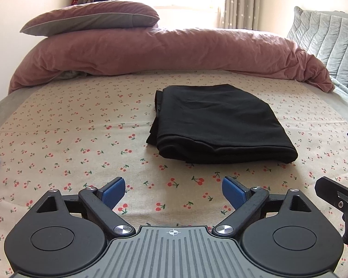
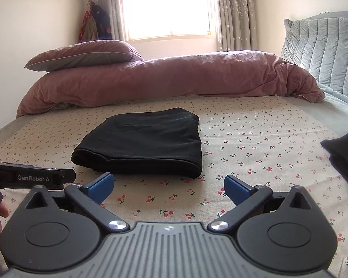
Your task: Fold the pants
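Black pants [image 1: 220,125] lie folded in a flat rectangular stack on the cherry-print sheet [image 1: 69,139]. They also show in the right wrist view [image 2: 143,143]. My left gripper [image 1: 172,190] is open and empty, held over the sheet just short of the stack's near edge. My right gripper [image 2: 169,186] is open and empty, also just short of the near edge. The left gripper's body [image 2: 30,177] shows at the left edge of the right wrist view.
A rolled pink duvet [image 1: 162,53] with a pillow [image 1: 92,18] on top lies across the far side of the bed. A grey padded headboard [image 1: 331,44] stands at the right. Another dark garment [image 2: 345,159] lies at the right edge.
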A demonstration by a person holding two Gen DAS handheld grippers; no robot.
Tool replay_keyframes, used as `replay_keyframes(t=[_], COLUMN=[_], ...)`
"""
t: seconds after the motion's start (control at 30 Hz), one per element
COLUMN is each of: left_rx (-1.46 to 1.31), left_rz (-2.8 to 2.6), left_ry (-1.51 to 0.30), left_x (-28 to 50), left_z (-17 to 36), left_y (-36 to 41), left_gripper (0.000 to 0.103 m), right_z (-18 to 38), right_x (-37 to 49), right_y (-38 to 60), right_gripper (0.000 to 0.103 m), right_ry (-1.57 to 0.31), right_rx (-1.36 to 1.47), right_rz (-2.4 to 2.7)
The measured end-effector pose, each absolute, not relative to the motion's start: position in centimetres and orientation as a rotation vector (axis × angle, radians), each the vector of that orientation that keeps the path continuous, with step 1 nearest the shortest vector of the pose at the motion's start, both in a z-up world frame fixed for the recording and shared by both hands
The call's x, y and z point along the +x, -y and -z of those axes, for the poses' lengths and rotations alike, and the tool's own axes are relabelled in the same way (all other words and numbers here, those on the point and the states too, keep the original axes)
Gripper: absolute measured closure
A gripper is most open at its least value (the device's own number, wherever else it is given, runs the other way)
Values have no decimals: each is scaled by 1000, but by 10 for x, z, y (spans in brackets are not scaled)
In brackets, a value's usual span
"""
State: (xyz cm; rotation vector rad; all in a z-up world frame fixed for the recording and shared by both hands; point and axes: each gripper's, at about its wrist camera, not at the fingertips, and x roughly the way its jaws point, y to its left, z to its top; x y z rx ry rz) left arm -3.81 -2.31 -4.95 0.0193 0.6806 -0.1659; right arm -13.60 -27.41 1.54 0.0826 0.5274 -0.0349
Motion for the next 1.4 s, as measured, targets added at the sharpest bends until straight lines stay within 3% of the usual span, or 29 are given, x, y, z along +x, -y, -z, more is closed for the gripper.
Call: replay_keyframes(t=[0.3,1.4], left_rx=[8,-7], left_rz=[145,112], left_ry=[-686,-743], left_x=[-38,-34], left_z=[49,54], left_y=[20,16], left_gripper=[1,1], right_z=[-13,-9], right_x=[-131,-126], right_y=[272,268], right_gripper=[8,8], right_ry=[-561,-593], right_rx=[70,42], right_rz=[56,69])
